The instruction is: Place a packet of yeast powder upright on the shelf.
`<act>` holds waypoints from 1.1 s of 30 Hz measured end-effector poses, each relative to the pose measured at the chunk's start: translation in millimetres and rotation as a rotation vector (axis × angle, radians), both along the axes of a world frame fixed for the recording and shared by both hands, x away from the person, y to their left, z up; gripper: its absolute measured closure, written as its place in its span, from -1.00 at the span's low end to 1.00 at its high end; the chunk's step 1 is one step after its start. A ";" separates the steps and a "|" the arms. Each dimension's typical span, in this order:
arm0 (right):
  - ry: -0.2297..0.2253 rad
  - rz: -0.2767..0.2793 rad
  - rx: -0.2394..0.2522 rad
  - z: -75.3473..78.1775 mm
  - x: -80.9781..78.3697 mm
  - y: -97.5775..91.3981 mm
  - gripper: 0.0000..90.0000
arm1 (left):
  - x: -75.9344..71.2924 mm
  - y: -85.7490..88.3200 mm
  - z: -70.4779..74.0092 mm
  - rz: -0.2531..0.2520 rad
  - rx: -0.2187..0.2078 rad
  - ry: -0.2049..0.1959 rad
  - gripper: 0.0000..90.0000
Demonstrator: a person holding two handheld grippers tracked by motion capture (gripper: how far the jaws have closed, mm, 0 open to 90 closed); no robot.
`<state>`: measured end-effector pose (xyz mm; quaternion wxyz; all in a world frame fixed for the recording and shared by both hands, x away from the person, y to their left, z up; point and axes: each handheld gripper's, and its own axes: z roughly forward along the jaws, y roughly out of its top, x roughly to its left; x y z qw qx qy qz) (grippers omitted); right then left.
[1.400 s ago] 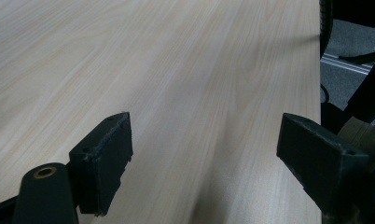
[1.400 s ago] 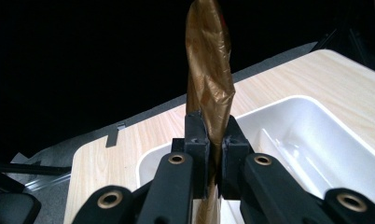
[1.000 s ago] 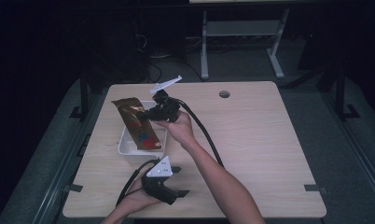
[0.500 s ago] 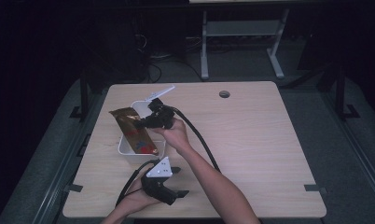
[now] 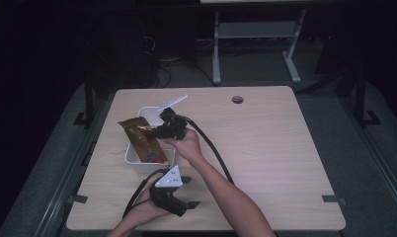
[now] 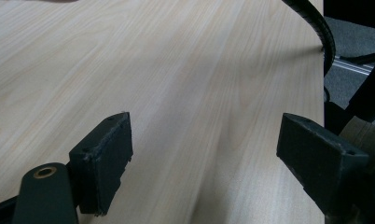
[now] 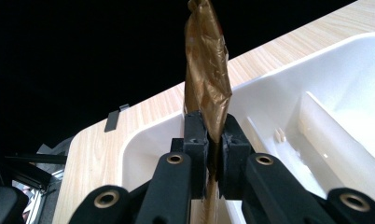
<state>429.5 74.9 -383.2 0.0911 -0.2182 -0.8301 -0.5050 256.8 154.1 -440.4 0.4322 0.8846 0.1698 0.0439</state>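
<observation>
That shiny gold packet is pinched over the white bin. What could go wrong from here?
The right gripper pinches only a thin fold of the gold packet, so it might slip out. The packet juts over the white bin's left rim and could land on the table. The bin looks light, so a nudge may shift it; the left gripper rests open, away from it.

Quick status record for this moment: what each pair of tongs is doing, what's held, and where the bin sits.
right tongs: shut on the gold wrapper, over the white bin
left tongs: open, nothing between them, low over the bare table
white bin: on the table's left part, with colourful packets inside
divider: inside the bin, seen in the right gripper view
</observation>
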 end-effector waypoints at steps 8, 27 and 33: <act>-0.014 -0.012 -0.021 0.6 -2.1 -9.7 0.86 | -0.1 -0.6 -0.4 -0.002 0.001 0.003 -0.60; -0.016 -0.015 -0.052 -1.3 -4.8 -23.3 0.86 | 0.1 -2.0 -1.3 -0.004 0.002 0.005 -0.60; 0.001 -0.013 -0.064 -4.1 -3.9 -27.9 0.86 | -0.1 -3.2 -1.9 -0.008 0.006 0.006 -0.60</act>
